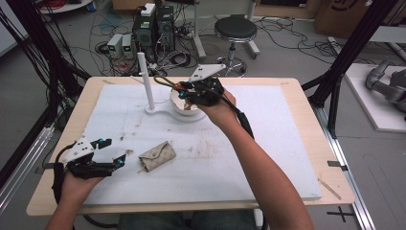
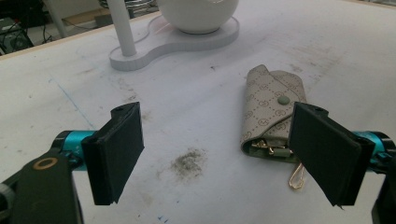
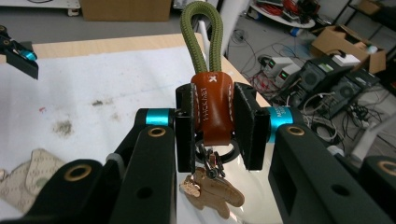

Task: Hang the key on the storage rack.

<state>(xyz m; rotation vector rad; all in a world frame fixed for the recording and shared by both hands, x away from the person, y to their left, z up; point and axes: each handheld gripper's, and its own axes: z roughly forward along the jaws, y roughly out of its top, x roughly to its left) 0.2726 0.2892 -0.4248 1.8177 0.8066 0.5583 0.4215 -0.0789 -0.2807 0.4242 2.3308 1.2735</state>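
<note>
The right tongs (image 3: 215, 123) are clamped on the brown leather tab (image 3: 211, 108) of a keychain, whose olive cord loop (image 3: 201, 35) stands up above the pads, while a split ring and a small tan charm (image 3: 212, 191) hang below them. In the high view the right tongs (image 1: 184, 92) are held above the white bowl (image 1: 183, 108) of a stand, close beside its upright white peg (image 1: 145, 79); the cord loop (image 1: 163, 81) points toward the peg. The step in hand is judged to be the carrying of the keychain to the peg so that the loop can be hung on it. Whether the loop has yet been raised to the peg's top cannot be settled from the high view, the angle being poor. The next move is judged to call for the loop to be lifted over the peg's tip, lowered around it, and only then released. The left tongs (image 2: 217, 154) are held wide apart and grip nothing; they rest low over the white surface (image 2: 196, 112), with the beige key pouch (image 2: 272, 108) lying flat just beyond the right-hand pad as its own view shows it, a gold clip protruding from the pouch's open end. In the high view the left tongs (image 1: 109, 153) lie just beside the pouch (image 1: 157, 155), well apart from the stand.
</note>
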